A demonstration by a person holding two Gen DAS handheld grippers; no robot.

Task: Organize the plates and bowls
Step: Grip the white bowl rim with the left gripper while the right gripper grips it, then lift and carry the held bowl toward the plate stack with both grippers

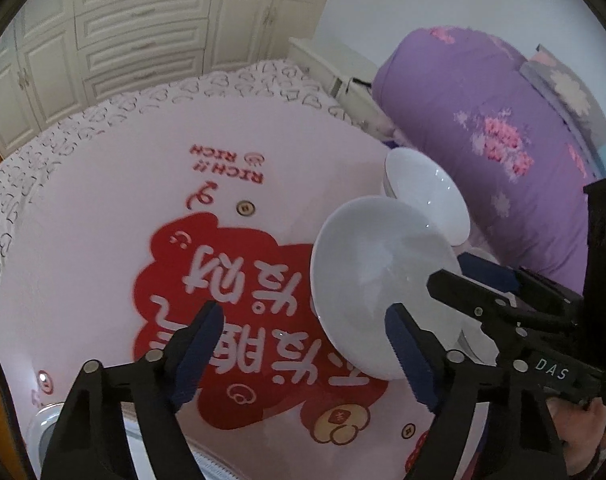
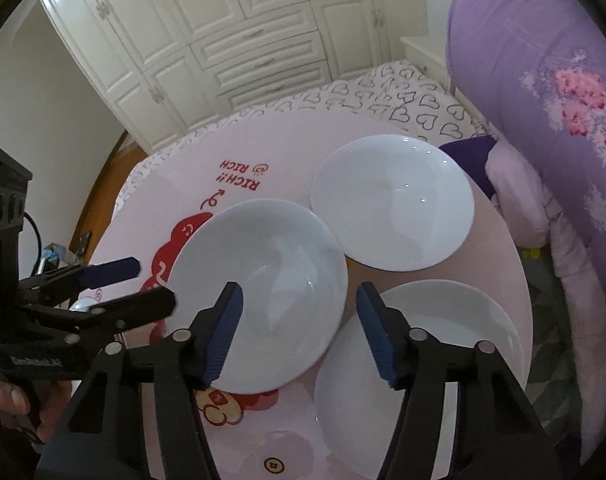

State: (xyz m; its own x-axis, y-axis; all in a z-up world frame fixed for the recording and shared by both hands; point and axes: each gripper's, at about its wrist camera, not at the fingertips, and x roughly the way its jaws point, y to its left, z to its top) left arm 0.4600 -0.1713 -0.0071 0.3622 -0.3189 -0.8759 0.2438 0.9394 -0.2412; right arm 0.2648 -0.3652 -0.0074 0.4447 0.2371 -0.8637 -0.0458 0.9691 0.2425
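Three white bowls sit on a round pink table [image 2: 499,248] printed with red cartoon lettering: the near bowl [image 2: 259,296] over the red print, the far bowl [image 2: 391,204] behind it towards the bedding, the third bowl [image 2: 419,380] closest on the right. The right gripper [image 2: 299,332] hovers with its fingers spread, above the near bowl's rim, holding nothing. The left gripper [image 1: 303,352] is likewise spread and empty. A heart-patterned sheet [image 2: 415,100], purple quilt [image 2: 543,92] and white wardrobe [image 2: 231,40] stand behind.
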